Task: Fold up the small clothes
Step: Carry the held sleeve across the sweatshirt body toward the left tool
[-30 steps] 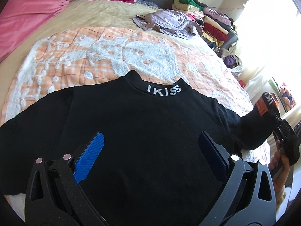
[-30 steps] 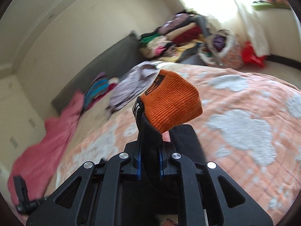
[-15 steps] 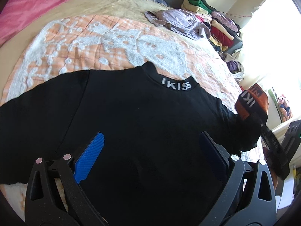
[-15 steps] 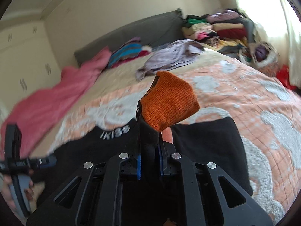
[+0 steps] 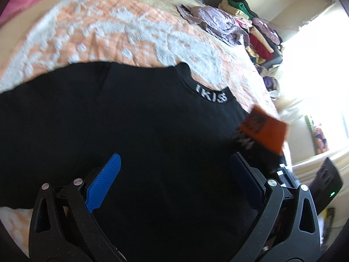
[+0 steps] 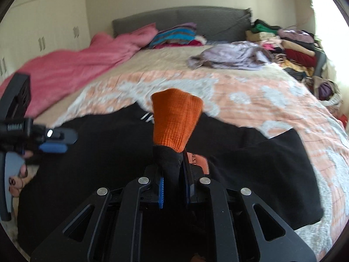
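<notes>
A black sweater (image 5: 152, 120) with white lettering on its collar (image 5: 210, 95) lies spread on the bed quilt (image 5: 109, 32). My left gripper (image 5: 174, 159) hangs open just above the sweater's body, nothing between its blue pads (image 5: 104, 181). My right gripper (image 6: 173, 174) pinches the sweater's right sleeve just below its orange cuff (image 6: 176, 120), which sticks up past the fingertips. Its jaws are opening slightly with the sleeve still between them. The sleeve is lifted over the sweater's body (image 6: 109, 152). In the left wrist view the cuff (image 5: 266, 131) shows at the right. The left gripper (image 6: 63, 142) appears at the left.
A pink blanket (image 6: 76, 61) lies along the bed's left side. A crumpled lilac garment (image 6: 231, 54) sits near the grey headboard (image 6: 196, 19). Stacked clothes (image 6: 290, 43) and a basket (image 6: 327, 89) stand at the right. A hand (image 6: 21, 172) holds the left gripper.
My right gripper has rolled and carried the sleeve with its orange cuff from the bed's right side in over the sweater's body. The left gripper has sunk a little and tilted.
</notes>
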A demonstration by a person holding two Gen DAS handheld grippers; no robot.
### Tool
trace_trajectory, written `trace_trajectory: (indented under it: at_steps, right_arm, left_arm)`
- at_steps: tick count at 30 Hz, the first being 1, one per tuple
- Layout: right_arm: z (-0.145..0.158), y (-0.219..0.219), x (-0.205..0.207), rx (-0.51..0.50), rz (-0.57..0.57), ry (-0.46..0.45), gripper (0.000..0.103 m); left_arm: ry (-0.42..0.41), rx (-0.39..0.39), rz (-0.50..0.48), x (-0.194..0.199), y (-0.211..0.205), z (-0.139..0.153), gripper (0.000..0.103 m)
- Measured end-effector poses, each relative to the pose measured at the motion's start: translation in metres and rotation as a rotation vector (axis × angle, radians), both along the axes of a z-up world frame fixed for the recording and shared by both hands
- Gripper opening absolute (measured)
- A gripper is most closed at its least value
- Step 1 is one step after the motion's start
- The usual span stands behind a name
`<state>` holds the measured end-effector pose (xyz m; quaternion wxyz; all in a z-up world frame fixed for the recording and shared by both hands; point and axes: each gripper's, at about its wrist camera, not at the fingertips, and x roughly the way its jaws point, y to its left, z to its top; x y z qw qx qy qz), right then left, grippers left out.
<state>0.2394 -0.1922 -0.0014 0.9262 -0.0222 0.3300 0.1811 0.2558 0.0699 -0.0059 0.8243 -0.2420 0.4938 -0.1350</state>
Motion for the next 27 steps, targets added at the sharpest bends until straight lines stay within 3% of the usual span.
trace_trajectory:
  at_steps: [3,7,9,11,19,23,26,27]
  right_arm:
    - [-0.009,0.013,-0.003,-0.036,0.035,0.019,0.019]
    - [-0.012,0.022,-0.014,-0.025,0.089,0.041,0.046]
    - [-0.012,0.029,-0.021,-0.022,0.132,0.053,0.046]
    - [-0.014,0.034,-0.029,-0.033,0.160,0.064,0.057]
    - [0.007,0.017,-0.051,0.080,0.237,0.093,0.061]
    - [0.028,-0.010,-0.050,0.103,0.168,0.035,0.061]
    - [0.036,-0.035,-0.041,0.148,0.095,0.025,0.061]
    - [0.038,-0.046,-0.038,0.160,0.059,0.028,0.061]
  left_arm:
    - [0.013,-0.045,-0.018,0.000,-0.006,-0.006,0.094]
    - [0.027,-0.141,-0.046,0.000,-0.013,-0.011,0.094]
    - [0.027,-0.157,-0.054,0.000,-0.016,-0.012,0.094]
    - [0.026,-0.157,-0.064,0.000,-0.019,-0.013,0.093]
    - [0.046,-0.190,-0.123,0.003,-0.038,-0.024,0.069]
    - [0.056,-0.220,-0.144,0.008,-0.054,-0.030,0.062]
    - [0.048,-0.211,-0.160,0.010,-0.068,-0.031,0.049]
    - [0.044,-0.208,-0.168,0.010,-0.072,-0.031,0.041]
